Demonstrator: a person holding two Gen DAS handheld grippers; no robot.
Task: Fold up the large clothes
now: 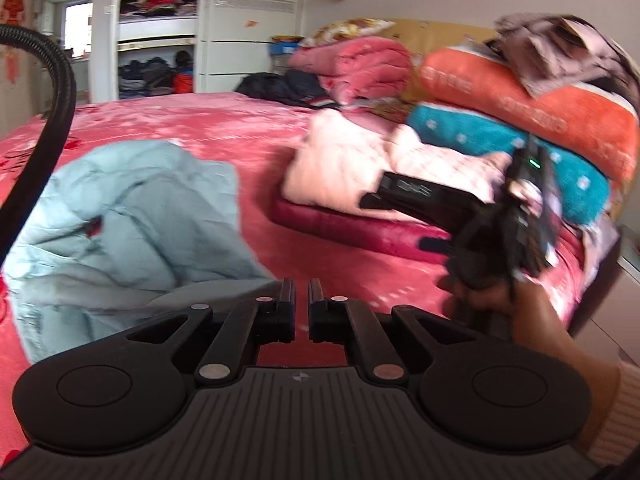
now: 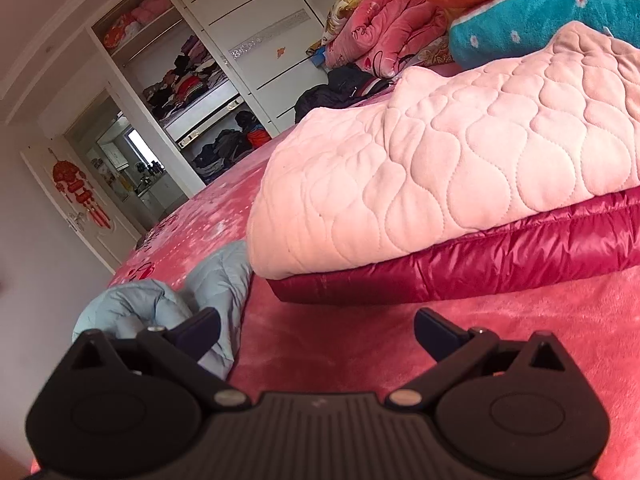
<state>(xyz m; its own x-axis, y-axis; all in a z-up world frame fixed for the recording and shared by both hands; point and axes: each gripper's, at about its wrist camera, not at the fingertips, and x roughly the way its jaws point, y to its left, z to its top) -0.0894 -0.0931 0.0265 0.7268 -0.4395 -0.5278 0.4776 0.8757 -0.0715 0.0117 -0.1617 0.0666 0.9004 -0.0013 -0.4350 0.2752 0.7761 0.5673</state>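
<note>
A crumpled light blue quilted jacket [image 1: 132,224] lies on the pink bed cover [image 1: 240,128] at the left. It also shows low left in the right wrist view [image 2: 208,296]. My left gripper [image 1: 301,292] is shut and empty, just right of the jacket's edge. My right gripper [image 2: 316,332] is open and empty, low over the bed; its left finger overlaps the jacket. It also shows in the left wrist view [image 1: 432,216], held at the right. A folded pale pink quilted garment [image 2: 460,168] lies on a folded dark red puffer jacket [image 2: 480,264].
Orange [image 1: 532,96] and teal [image 1: 496,148] pillows and pink quilts [image 1: 368,68] are stacked at the head of the bed. A dark garment [image 1: 280,88] lies at the far side. An open wardrobe [image 1: 160,28] stands behind. A black hose [image 1: 52,120] curves at the left.
</note>
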